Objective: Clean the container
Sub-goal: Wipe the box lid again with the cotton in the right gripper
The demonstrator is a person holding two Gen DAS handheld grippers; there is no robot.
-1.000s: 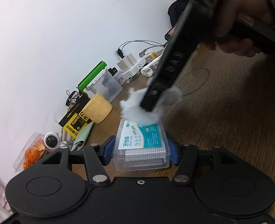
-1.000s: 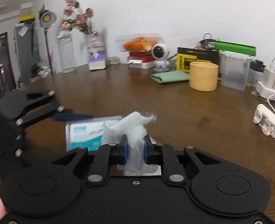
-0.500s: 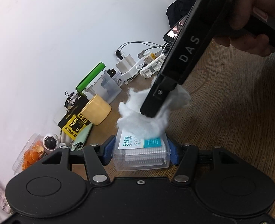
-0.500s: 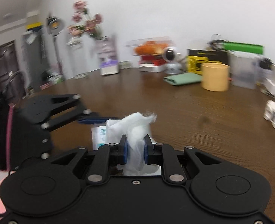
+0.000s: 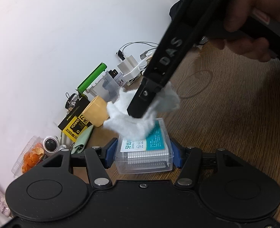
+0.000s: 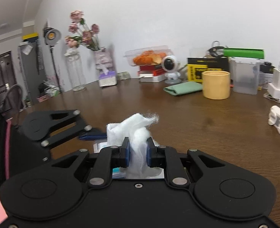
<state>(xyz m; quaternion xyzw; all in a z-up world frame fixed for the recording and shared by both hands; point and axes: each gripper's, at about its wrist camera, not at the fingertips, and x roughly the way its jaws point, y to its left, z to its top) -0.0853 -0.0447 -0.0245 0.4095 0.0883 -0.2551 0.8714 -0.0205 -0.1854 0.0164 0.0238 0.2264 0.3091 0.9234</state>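
Left wrist view: the left gripper point(image 5: 142, 151) has its jaws clamped on the two short sides of a clear plastic box of dental floss picks point(image 5: 144, 153), blue pads touching the box walls; the box rests on the brown worktop point(image 5: 225, 125), label up. This view alone shows the whole box, and the right gripper point(image 5: 145, 102) coming down from above with a hand point(image 5: 254, 19) on its grip — its tip sits over the far half of the lid, the white cotton wad point(image 5: 140, 117) pressed onto the label. Right wrist view: the right gripper point(image 6: 138, 153) has its jaws clenched on the cotton wad point(image 6: 134, 133), which bulges up and forward between the pads; the box point(image 6: 102, 146) is almost hidden here, only a sliver showing below and left of the jaws, just beside the left gripper's blue pad point(image 6: 92, 135). This view alone shows the back of the worktop point(image 6: 178, 110) — a yellow cup point(image 6: 216, 84), a folded green cloth point(image 6: 183, 88), a small white camera point(image 6: 170, 64), a vase of pink flowers point(image 6: 83, 32) — all well apart from the box.
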